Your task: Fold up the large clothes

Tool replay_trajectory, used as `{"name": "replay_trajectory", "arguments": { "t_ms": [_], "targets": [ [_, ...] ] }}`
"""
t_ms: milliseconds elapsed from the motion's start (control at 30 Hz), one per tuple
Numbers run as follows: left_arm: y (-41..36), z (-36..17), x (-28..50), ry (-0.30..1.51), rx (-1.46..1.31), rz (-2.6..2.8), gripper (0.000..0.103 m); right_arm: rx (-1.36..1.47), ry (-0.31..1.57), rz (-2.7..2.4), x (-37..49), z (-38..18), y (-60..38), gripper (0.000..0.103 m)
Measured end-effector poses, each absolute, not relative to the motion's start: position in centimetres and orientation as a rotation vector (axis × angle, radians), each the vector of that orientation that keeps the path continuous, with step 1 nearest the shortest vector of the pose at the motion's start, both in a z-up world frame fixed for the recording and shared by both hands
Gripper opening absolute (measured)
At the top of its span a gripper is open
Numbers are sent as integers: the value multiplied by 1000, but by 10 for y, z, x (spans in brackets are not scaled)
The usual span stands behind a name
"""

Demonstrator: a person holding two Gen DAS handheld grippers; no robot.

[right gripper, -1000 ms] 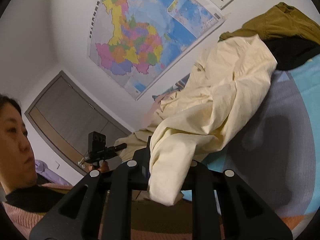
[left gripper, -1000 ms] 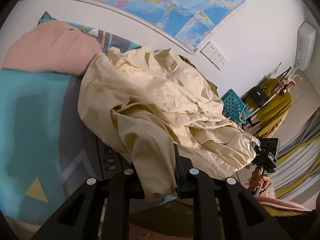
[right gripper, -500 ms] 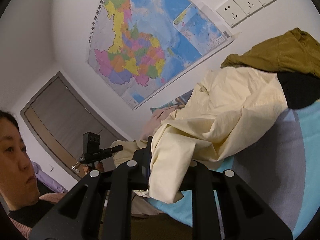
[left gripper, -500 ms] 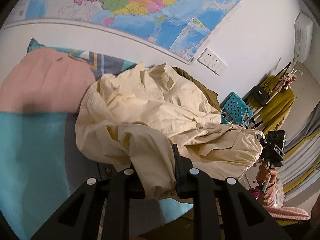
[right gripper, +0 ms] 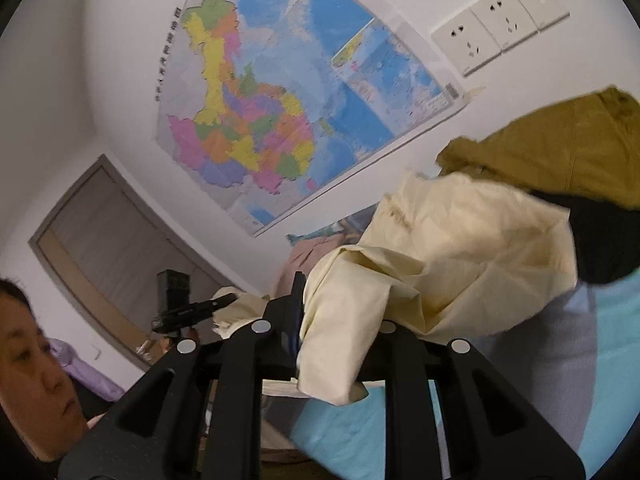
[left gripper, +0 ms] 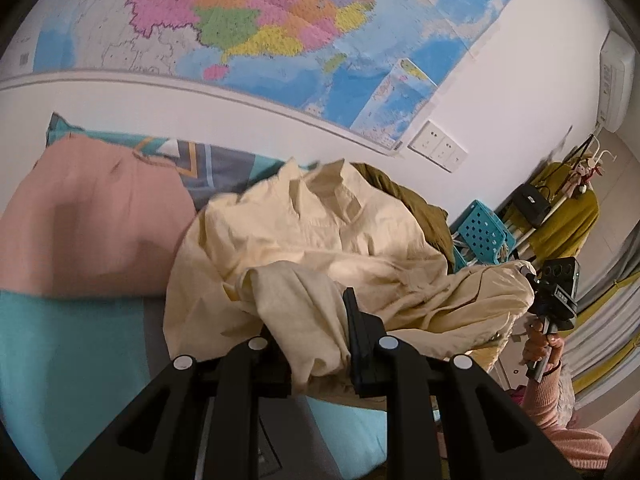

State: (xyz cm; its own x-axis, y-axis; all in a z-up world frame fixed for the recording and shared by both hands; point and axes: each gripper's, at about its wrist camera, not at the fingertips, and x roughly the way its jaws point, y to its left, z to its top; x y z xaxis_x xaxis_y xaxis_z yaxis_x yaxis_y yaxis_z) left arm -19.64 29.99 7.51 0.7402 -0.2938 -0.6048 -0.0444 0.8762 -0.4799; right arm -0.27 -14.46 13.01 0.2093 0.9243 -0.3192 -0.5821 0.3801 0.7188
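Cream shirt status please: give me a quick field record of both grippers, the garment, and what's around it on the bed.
left gripper: shut on cream shirt
right gripper: shut on cream shirt
shirt state: crumpled, unfolded, bunched between both grips
surface: teal and grey bedspread
beside shirt: pink garment, olive garment, black garment
wall: map

Cream shirt (left gripper: 320, 256) hem hidden, perhaps under olive garment (left gripper: 412, 208)

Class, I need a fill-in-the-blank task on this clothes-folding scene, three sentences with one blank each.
1. Both the left gripper and the right gripper are shut on the ____ shirt.
2. Behind the shirt lies an olive-brown garment, beside a ____ pillow.
3. On the wall hangs a colourful ____.

Missing words: cream; pink; map
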Motion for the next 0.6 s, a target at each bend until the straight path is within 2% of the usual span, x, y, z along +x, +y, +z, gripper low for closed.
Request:
{"name": "replay_trajectory", "arguments": {
  "t_ms": [600],
  "targets": [
    [348,78,-94,810,-510,-37,18,544,941,983,114,119,-90,21]
  ]
}}
